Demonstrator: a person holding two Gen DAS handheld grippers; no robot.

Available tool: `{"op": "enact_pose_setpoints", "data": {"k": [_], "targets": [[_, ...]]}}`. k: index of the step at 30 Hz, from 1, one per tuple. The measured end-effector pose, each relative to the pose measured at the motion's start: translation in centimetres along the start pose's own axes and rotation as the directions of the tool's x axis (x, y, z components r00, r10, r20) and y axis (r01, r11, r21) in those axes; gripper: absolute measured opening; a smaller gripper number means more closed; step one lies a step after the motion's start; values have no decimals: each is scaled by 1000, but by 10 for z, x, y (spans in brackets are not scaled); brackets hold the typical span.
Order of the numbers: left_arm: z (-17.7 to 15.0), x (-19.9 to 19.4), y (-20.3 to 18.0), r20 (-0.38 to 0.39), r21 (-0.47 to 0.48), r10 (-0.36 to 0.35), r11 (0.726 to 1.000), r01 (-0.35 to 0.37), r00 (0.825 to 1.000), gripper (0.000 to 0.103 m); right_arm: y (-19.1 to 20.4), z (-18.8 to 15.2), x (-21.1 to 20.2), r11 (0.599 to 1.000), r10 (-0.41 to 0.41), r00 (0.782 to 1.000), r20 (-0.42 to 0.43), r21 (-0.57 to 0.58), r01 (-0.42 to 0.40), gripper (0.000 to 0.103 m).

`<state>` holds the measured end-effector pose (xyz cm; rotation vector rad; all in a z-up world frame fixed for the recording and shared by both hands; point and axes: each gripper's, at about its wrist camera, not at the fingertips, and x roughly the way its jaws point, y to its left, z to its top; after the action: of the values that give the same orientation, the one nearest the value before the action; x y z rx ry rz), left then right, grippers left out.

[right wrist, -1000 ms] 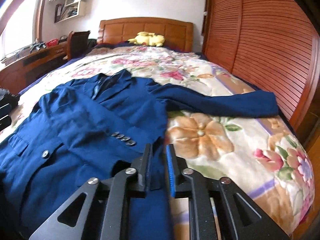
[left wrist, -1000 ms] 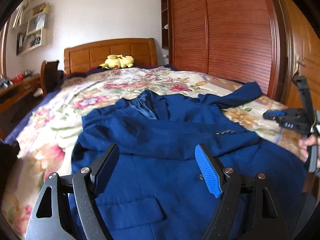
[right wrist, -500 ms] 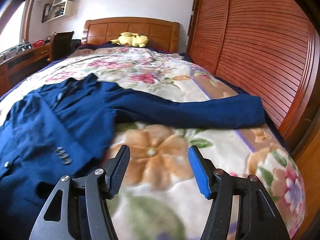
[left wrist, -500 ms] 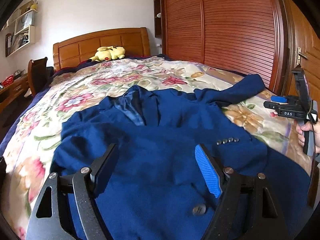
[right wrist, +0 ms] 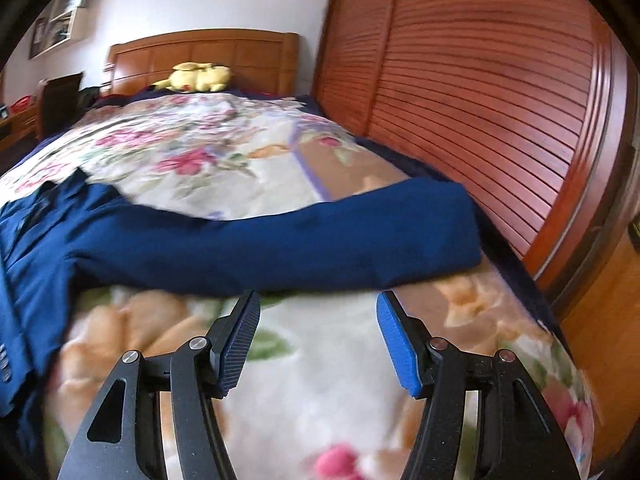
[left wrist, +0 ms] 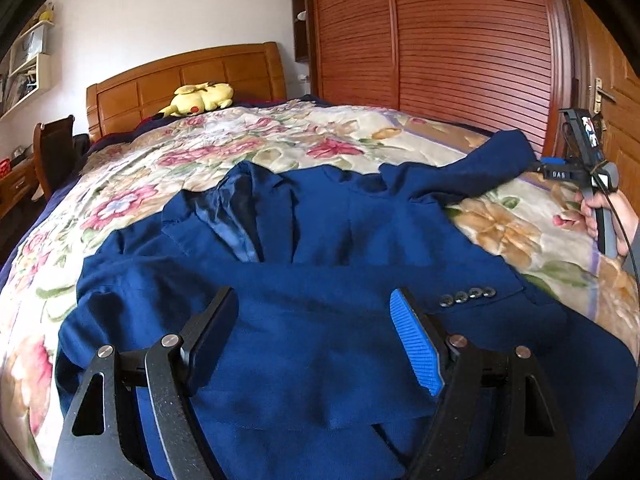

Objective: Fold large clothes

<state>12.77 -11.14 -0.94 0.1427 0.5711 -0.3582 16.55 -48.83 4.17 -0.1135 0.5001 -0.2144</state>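
Jacket (left wrist: 320, 320) lies spread on your floral bed (left wrist: 280, 140), one sleeve (right wrist: 320, 240) stretched sideways. Your left hand-held gripper (left wrist: 312, 336) hovers released above it; your right hand-held gripper (right wrist: 318, 340), jaws just opened and empty, faces that sleeve.

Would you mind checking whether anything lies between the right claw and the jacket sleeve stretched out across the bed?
Nothing visible does. The right claw stands open and empty just short of the outstretched sleeve, with only bare floral bedspread between them. The plush toy sits far off by the headboard.
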Motion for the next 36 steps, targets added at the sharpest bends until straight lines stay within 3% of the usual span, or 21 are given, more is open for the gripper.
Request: {"op": "enact_pose_setpoints", "data": {"k": [8, 16, 20, 25, 34, 35, 36], "targets": [[-9, 3, 13, -3, -79, -8, 997, 7, 1000, 79, -23, 14, 40, 990, -120, 993, -1, 81, 120, 63], [-13, 3, 11, -6, -63, -5, 998, 4, 1000, 79, -56, 28, 59, 956, -227, 974, -22, 186, 227, 63], [-13, 3, 7, -2, -41, 4, 999, -4, 1000, 79, -65, 29, 71, 938, -255, 964, -81, 222, 267, 63], [-15, 5, 5, -10, -33, 8, 999, -8, 1000, 79, -68, 30, 85, 932, -205, 972, -118, 279, 230, 63], [-15, 6, 4, -15, -27, 12, 1000, -13, 1000, 79, -56, 26, 109, 957, -129, 974, -186, 235, 171, 63], [-15, 7, 4, -14, -28, 12, 1000, -13, 1000, 79, -55, 26, 109, 958, -134, 973, -188, 228, 176, 51], [-15, 7, 4, -15, -27, 13, 1000, -13, 1000, 79, -55, 27, 111, 959, -140, 970, -198, 215, 183, 24]]}}
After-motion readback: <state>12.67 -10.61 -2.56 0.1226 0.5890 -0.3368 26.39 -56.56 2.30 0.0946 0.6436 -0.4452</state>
